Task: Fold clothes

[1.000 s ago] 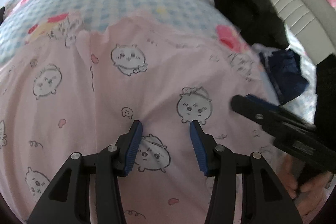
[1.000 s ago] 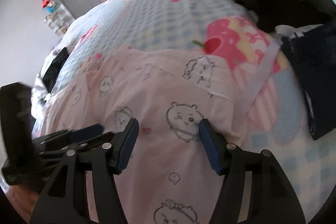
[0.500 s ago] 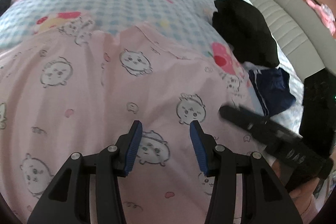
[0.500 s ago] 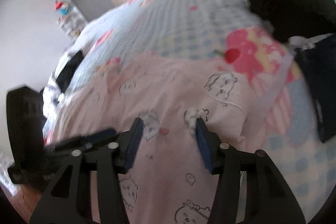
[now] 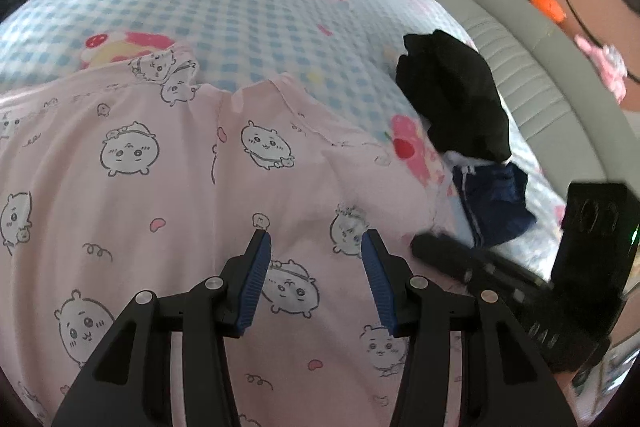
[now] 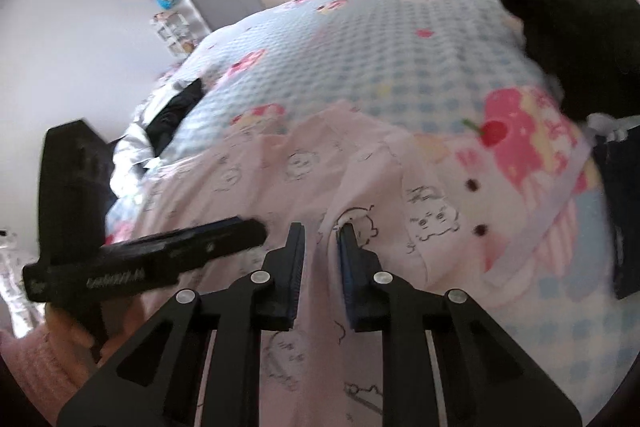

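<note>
A pink garment [image 5: 168, 195] printed with small cartoon animals is spread across the near part of a bed [image 5: 248, 7] covered in a blue checked quilt. It is seen still largely flat, with only a raised crease near its right edge, so the folding is judged barely begun.

The left gripper [image 5: 316, 247] is held over the pink garment with its fingers parted; no cloth is seen between them. The right gripper [image 6: 320, 235], at the garment's right edge beside the left one, has just been closing: its fingers are drawn narrow with a ridge of pink fabric between them, though whether the pads already press it cannot be told.

Beyond the pink garment's right edge, a black garment [image 5: 452, 95] and a navy one [image 5: 496, 203] are seen lying bunched, apparently unfolded as well.
</note>
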`<state>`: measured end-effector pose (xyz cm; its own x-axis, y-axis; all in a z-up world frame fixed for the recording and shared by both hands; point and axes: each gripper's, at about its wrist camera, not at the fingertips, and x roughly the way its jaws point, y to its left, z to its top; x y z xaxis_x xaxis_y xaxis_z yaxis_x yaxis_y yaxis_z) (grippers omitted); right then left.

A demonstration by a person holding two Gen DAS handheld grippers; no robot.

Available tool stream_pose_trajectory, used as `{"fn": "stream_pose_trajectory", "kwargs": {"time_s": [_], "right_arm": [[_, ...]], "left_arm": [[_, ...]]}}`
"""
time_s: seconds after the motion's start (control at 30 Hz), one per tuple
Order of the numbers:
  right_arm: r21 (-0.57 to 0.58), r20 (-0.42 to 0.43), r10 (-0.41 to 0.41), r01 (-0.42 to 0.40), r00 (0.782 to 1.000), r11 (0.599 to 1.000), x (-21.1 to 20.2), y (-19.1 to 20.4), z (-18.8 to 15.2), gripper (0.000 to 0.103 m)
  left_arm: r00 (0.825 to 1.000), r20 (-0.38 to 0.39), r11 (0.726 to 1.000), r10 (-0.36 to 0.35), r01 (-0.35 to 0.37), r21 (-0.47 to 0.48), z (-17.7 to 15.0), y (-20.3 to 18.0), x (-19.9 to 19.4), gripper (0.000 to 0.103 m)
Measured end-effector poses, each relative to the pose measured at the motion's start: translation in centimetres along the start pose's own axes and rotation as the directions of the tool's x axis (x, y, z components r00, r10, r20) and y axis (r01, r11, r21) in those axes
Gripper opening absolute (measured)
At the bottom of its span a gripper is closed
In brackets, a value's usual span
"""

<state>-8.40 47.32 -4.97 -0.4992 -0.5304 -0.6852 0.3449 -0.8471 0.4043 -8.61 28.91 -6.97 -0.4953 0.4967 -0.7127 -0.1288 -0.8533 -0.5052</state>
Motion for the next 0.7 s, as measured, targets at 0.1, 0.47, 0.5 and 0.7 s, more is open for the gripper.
{"fn": "stream_pose_trajectory", "kwargs": {"time_s": [0.1, 0.47, 0.5, 0.7], "right_arm": [[0.007, -0.043, 0.033, -0.033, 0.999, 0.999, 0.7, 0.0, -0.6, 0.017], [0.002, -0.089, 0.09, -0.09, 0.992, 0.996, 0.9, 0.5, -1.0, 0.019], [-0.001, -0.095, 0.089, -0.09, 0.991, 0.996, 1.0, 0.5, -1.0, 0.019], [-0.032, -0.126, 0.113, -0.118, 0.986, 0.993, 1.0, 1.0, -1.1, 0.02]], "left_arm": [[1.0, -0.007, 1.0, -0.01, 0.01, -0.001, 0.1, -0.3, 0.2, 0.049], [0.983, -0.119, 0.99, -0.14, 0.137, -0.027, 0.3, -1.9, 3.0, 0.056], [0.982, -0.121, 0.989, -0.144, 0.141, -0.034, 0.2, -1.8, 3.1, 0.056], [0.995, -0.098, 1.0, -0.013, 0.011, -0.026, 0.0, -0.6, 2.1, 0.046]]}}
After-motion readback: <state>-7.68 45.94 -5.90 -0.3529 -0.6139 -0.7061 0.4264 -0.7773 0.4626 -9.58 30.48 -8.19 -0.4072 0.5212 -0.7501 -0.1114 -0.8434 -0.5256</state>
